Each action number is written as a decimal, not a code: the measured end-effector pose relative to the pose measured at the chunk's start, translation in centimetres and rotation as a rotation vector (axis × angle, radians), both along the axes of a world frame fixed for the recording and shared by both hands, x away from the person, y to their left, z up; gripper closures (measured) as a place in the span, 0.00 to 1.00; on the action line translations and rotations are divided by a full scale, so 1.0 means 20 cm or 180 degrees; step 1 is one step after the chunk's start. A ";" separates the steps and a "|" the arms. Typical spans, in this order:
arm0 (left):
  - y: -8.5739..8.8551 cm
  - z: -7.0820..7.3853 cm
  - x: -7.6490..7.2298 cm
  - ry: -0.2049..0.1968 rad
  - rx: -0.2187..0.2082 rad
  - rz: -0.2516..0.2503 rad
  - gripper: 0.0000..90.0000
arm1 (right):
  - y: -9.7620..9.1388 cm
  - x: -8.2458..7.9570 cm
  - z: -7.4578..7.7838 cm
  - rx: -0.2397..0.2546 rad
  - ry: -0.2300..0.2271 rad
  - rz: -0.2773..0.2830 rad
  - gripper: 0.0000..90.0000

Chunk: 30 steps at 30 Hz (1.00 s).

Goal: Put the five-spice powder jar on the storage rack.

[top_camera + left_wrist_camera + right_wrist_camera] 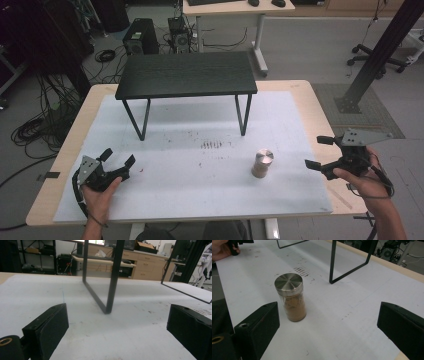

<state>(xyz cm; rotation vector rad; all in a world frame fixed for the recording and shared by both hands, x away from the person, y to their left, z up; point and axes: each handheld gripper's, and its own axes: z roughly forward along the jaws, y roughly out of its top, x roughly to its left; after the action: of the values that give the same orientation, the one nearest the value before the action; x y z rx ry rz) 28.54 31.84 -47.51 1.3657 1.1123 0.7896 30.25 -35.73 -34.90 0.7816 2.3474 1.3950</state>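
A glass spice jar [261,163] with brown powder and a steel lid stands upright on the white mat [200,200], right of centre. My right gripper [320,152] hovers at the mat's right edge, jaws wide open and empty, pointing left toward the jar. In the right gripper view the jar [291,298] stands ahead of the left jaw, apart from it. My left gripper [118,157] rests low at the front left, open and empty. The left gripper view has its jaws spread over bare mat [125,327].
A small black table [186,74] on thin metal legs [113,277] stands at the back of the mat. Dark scuff marks [211,145] lie in the middle. The wooden tabletop edge [320,100] borders the mat. Beyond are desks, computers and cables on the floor.
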 end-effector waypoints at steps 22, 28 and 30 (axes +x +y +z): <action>0.00 0.00 0.00 -0.0006 0.0026 -0.0007 0.05 | 0.12 0.01 -0.07 0.0046 0.0099 0.0137 0.04; 0.00 0.00 0.00 -0.0004 0.0029 -0.0013 0.05 | 0.16 0.01 -0.07 0.0053 0.0111 0.0178 0.04; 0.00 0.00 0.00 -0.0005 0.0027 -0.0014 0.05 | 0.17 0.01 -0.08 0.0052 0.0121 0.0191 0.04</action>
<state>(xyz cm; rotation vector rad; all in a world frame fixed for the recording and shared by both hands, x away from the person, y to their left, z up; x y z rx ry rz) 28.52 31.79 -47.51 1.3740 1.1057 0.7929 30.39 -32.28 -36.55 0.7543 2.4099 1.4373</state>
